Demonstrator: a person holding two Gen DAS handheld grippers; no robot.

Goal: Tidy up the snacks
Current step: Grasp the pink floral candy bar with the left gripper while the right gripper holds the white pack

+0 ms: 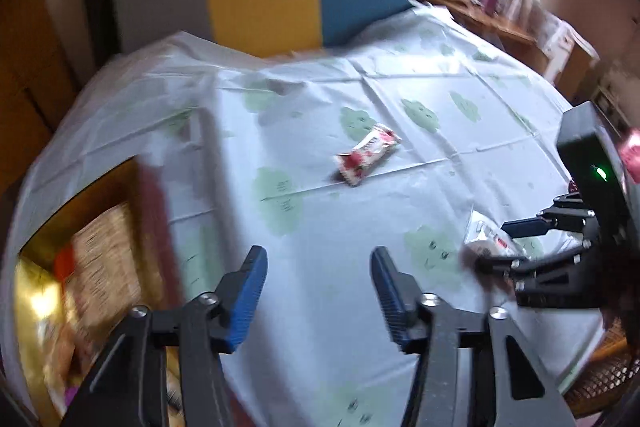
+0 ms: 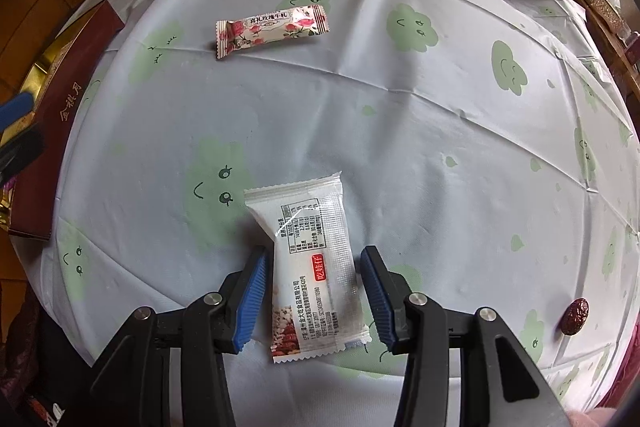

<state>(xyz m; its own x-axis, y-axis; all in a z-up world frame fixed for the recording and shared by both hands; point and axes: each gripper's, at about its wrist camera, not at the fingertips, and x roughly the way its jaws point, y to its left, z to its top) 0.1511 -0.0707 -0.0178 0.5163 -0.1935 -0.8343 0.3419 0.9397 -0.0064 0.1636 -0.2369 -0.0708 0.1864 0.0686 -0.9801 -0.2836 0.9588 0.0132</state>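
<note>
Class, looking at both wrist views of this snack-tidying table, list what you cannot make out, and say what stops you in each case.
- Box contents, left wrist view: motion blur smears them.
- White packet front, right wrist view: it lies back side up between open blue pads.
- Same packet, left wrist view: right gripper covers most.
- Shelf items, right wrist view: too small, cut by the edge.
- Left gripper: open, empty.

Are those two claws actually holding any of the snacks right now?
No. The right claw straddles the white snack packet, blue pads clear of its sides. The left claw is empty above the tablecloth.
</note>
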